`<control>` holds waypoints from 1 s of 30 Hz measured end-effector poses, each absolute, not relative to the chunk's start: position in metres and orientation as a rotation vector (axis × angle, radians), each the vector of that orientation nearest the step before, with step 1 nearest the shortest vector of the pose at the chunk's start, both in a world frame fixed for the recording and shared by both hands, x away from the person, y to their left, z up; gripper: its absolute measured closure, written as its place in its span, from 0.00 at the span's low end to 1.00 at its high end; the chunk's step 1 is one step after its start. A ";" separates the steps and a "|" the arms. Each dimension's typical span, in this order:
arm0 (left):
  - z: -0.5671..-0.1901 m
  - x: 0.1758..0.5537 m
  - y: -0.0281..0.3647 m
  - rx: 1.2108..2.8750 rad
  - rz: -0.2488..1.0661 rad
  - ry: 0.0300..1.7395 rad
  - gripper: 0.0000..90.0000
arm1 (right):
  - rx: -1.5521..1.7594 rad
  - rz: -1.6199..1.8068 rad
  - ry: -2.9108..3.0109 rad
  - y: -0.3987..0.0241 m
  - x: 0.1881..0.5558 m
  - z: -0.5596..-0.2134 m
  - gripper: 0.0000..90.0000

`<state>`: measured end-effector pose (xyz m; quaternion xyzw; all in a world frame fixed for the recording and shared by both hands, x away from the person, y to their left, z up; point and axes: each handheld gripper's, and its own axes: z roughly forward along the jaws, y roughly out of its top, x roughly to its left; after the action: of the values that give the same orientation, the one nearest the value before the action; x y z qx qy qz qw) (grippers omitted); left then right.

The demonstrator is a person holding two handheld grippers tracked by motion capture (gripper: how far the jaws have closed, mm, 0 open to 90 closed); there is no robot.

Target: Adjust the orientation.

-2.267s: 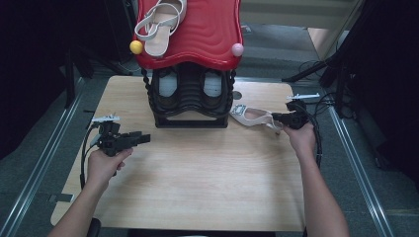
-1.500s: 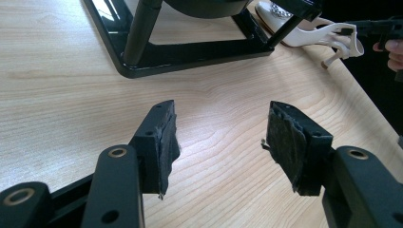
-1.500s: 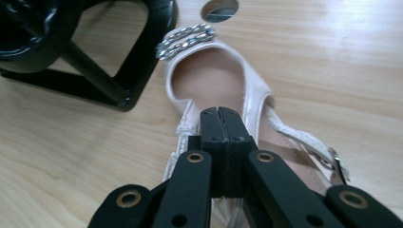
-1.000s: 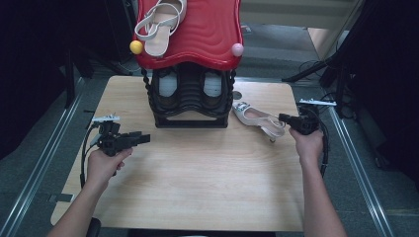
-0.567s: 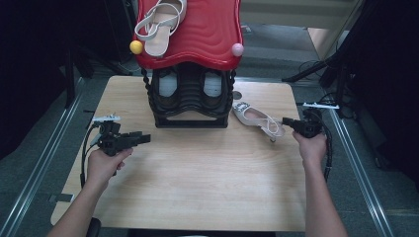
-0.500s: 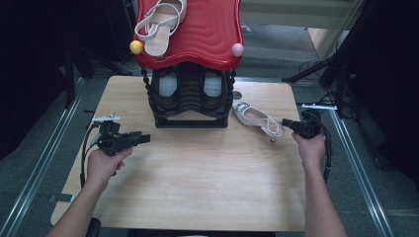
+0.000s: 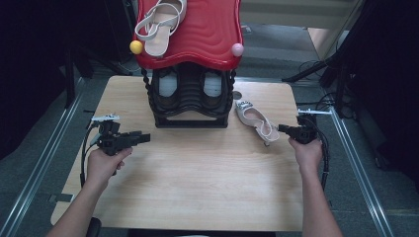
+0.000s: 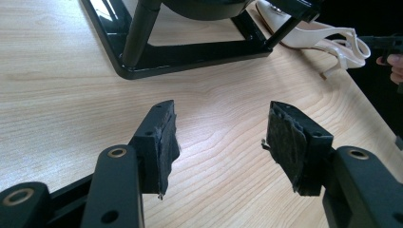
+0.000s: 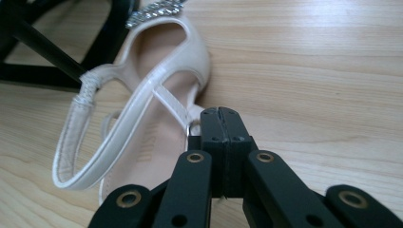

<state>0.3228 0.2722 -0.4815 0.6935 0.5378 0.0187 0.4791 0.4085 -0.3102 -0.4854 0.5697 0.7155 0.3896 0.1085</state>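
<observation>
Right gripper view: my right gripper (image 9: 222,124) has its jaws pressed fully together, pinching a thin strap of the beige sandal (image 9: 142,109) at the heel end.
High view: the sandal (image 7: 257,121) lies on the wooden table (image 7: 197,182), just right of the black shoe rack (image 7: 190,96), heel towards my right gripper (image 7: 282,129).
Left gripper: my left gripper (image 8: 218,137) stands wide open over bare table, holding nothing, well apart from the sandal (image 8: 328,40).
Rack top: another sandal (image 7: 158,22) rests on the red shelf (image 7: 207,34).
</observation>
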 end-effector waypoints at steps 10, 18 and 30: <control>-0.481 0.324 0.272 1.699 0.040 1.305 0.49 | 1.682 1.148 2.113 -0.291 0.399 -0.488 1.00; -0.481 0.325 0.268 1.708 0.033 1.299 0.49 | 1.686 1.173 2.114 -0.288 0.399 -0.489 1.00; -0.481 0.323 0.269 1.739 0.061 1.298 0.49 | 1.626 1.209 2.078 -0.284 0.400 -0.471 0.91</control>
<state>0.3227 0.2693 -0.4807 0.7086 0.5288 0.0247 0.4665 0.3996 -0.2837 -0.4713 0.5562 0.7108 0.4137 0.1194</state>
